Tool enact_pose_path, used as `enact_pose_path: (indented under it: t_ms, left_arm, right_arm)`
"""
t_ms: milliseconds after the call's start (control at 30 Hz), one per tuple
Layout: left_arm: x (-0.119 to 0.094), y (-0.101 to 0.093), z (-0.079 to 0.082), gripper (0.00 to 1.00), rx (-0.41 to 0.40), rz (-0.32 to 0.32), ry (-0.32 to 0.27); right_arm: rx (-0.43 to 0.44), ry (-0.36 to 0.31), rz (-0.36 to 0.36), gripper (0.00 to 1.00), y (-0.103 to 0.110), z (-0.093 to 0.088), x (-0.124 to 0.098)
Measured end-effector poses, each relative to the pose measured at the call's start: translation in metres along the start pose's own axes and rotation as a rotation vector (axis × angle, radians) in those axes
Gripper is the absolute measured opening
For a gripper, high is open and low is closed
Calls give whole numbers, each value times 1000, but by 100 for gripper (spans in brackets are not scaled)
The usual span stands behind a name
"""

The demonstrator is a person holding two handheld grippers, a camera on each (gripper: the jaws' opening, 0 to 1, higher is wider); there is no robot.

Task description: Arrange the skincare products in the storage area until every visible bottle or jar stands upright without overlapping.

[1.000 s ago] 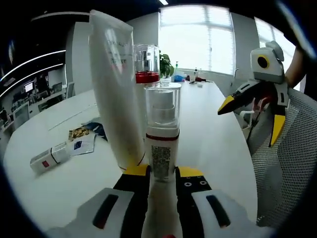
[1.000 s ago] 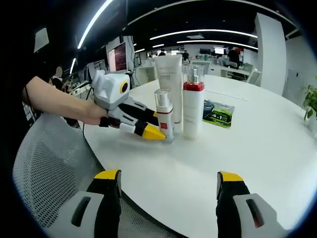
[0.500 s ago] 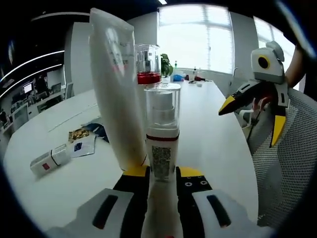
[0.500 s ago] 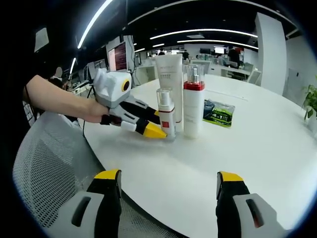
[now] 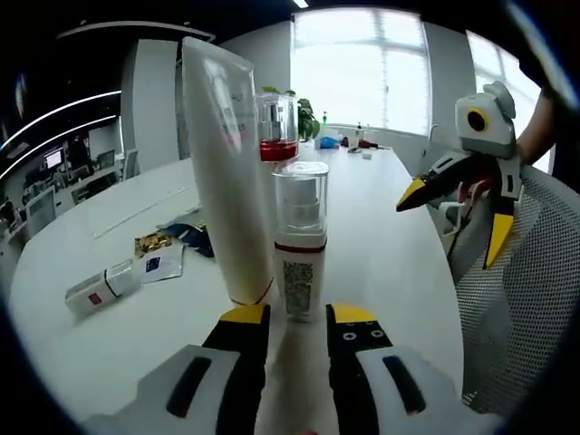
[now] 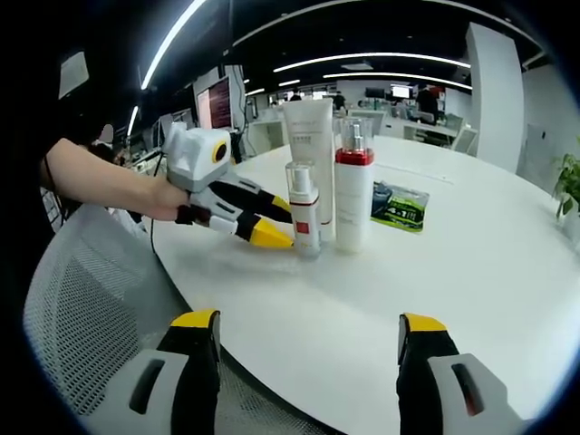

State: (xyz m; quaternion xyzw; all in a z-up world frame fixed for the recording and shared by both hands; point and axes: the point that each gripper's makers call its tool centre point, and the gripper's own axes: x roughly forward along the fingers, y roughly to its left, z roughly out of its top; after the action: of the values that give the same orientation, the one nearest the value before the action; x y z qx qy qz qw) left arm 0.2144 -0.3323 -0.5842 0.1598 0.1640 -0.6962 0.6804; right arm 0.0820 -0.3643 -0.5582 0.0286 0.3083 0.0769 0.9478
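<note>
The left gripper view sits low at the white table (image 5: 408, 263), close up against the small pump bottle (image 5: 300, 240) and tall tube (image 5: 227, 172), facing the windows. The right gripper view looks from farther back, over the table edge (image 6: 299, 362), toward the dim office. Both share those upright bottles, and each catches the other gripper: right gripper (image 5: 453, 213), left gripper (image 6: 272, 227).

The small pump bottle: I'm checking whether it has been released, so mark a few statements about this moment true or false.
1. The small pump bottle stands upright. True.
2. The left gripper clamps it. False: its fingers sit apart just short of it.
3. The right gripper is open. True.
4. The white tube lies flat. False: it stands upright.
5. The red-collared bottle stands beside the pump bottle. True.
</note>
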Motion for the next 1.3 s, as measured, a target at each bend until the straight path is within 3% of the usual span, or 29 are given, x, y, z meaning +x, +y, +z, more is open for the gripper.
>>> enact_pose_path:
  t_ms: [400, 633, 767, 833, 933, 1067, 1200, 1300]
  left_arm:
    - [-32, 1, 4, 31, -59, 32, -17]
    - [-70, 26, 7, 44, -137, 121, -42]
    - [-94, 24, 13, 53, -157, 143, -57]
    - [-101, 30, 5, 58, -158, 160, -41]
    - [-110, 24, 3, 61, -167, 168, -27]
    - [-123, 25, 3, 68, -178, 168, -52]
    - [-138, 20, 4, 73, -153, 170, -28]
    - [-151, 19, 7, 77, -199, 190, -57]
  right_arm:
    - [2, -17, -11, 87, -2, 2, -1]
    - [5, -41, -26, 88, -5, 6, -1]
    - [6, -51, -32, 89, -6, 7, -2]
    - [10, -54, -33, 89, -6, 8, -2]
    - [17, -59, -34, 88, -7, 8, -2]
    - [24, -69, -37, 88, -8, 9, -3]
    - [30, -76, -40, 88, -9, 10, -4]
    - [33, -79, -41, 88, -9, 10, -4]
